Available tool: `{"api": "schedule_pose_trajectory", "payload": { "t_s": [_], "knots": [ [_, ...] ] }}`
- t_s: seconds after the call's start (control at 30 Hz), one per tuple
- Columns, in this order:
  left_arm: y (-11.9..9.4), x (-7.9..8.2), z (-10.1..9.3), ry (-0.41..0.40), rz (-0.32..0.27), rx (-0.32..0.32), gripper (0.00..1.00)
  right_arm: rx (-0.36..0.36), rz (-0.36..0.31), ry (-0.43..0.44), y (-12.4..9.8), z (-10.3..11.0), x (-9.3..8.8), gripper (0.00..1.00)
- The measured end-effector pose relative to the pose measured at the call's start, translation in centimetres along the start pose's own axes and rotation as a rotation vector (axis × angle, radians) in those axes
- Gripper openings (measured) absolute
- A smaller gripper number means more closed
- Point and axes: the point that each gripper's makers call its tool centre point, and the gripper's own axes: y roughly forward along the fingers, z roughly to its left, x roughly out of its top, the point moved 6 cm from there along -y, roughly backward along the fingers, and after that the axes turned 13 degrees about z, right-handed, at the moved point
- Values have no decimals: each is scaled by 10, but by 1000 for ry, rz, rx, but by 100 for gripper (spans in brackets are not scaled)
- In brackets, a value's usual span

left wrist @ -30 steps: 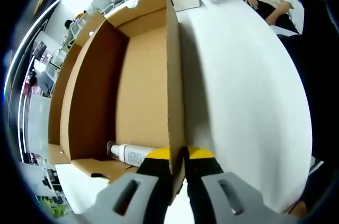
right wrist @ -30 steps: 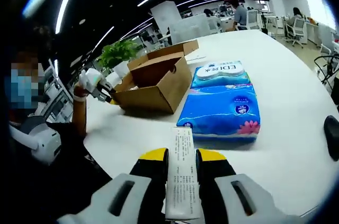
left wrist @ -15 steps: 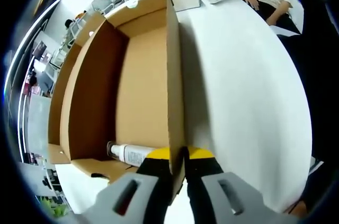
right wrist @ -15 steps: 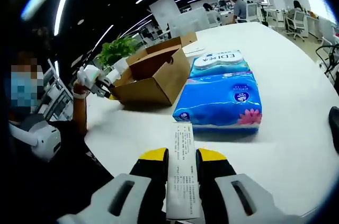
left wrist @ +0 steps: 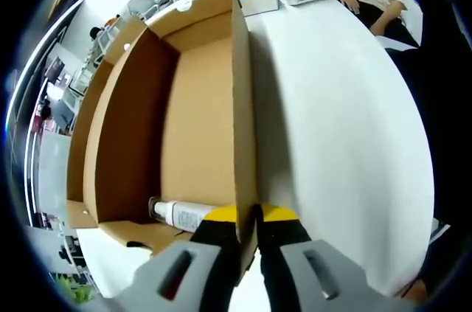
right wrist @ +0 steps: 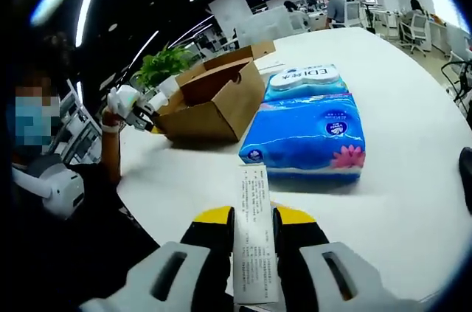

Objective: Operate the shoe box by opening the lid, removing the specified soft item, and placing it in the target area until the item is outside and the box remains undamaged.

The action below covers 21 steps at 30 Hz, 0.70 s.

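Tissue pack (right wrist: 306, 131) lies beside the box (right wrist: 210, 109) on the table (right wrist: 398, 201).

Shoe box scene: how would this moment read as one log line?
left gripper: shut on shoe box wall | right gripper: shut on white printed item | blue tissue pack: on white table

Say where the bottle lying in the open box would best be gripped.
Probably across its white body, coming down from above through the open top. The bottle lies on its side along the box's near end wall, cap toward the far side wall, so its round middle is most exposed.
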Motion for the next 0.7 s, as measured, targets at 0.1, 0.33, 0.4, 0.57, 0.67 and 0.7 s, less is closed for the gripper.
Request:
{"api": "schedule_pose_trajectory", "payload": {
  "t_s": [0.1, 0.33, 0.4, 0.57, 0.67, 0.7],
  "knots": [
    [0, 0, 0, 0, 0, 1, 7, -13, -23, -9, -5, -1, 4, 21],
    [0, 0, 0, 0, 0, -1, 7, -72, -60, -32, -19, -4, 12, 21],
    [0, 0, 0, 1, 1, 0, 7, -91, -52, -43, -19, -5, 12, 21],
    [0, 0, 0, 0, 1, -1, 7, -103, -35, -62, -14, -7, 8, 21],
    [-1, 0, 0, 2, 0, 0, 7, -113, -33, -62, -15, -10, 8, 22],
    [0, 0, 0, 2, 0, 0, 7, -117, -32, -62, -15, -10, 8, 22]
  ]
}}
